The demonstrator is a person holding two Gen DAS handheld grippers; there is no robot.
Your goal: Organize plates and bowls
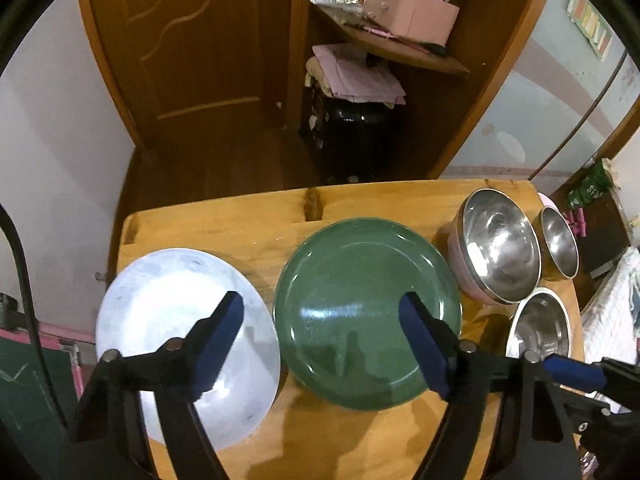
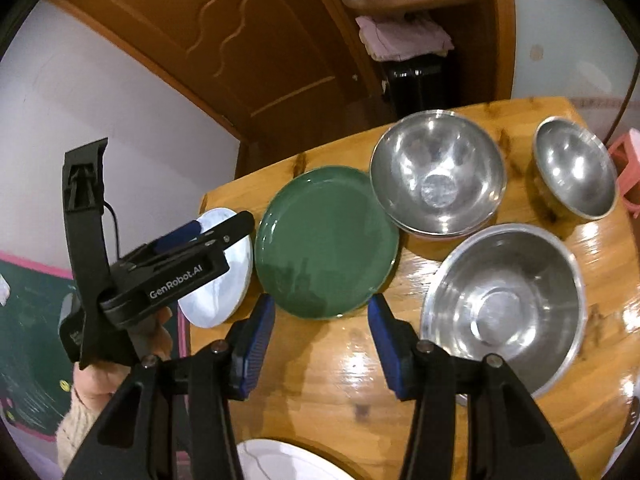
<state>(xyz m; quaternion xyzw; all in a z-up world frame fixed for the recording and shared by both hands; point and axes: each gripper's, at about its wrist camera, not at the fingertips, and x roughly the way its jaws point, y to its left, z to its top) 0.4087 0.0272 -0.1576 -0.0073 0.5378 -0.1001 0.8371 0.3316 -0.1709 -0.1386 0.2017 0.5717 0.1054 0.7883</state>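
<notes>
On the glossy wooden table (image 1: 352, 436) a round white marbled plate (image 1: 176, 320) lies beside a round dark green plate (image 1: 360, 304), with three steel bowls to the right: a large steel bowl with a pink outside (image 1: 496, 248), a small steel bowl (image 1: 559, 240) and a wide steel bowl (image 2: 504, 312). The left gripper (image 1: 322, 344) hangs over both plates, fingers apart and empty. Only the right wrist view shows the left hand (image 2: 120, 364) and another white plate (image 2: 288, 462) at the near edge. The right gripper (image 2: 320, 344) is parted, gripping nothing.
</notes>
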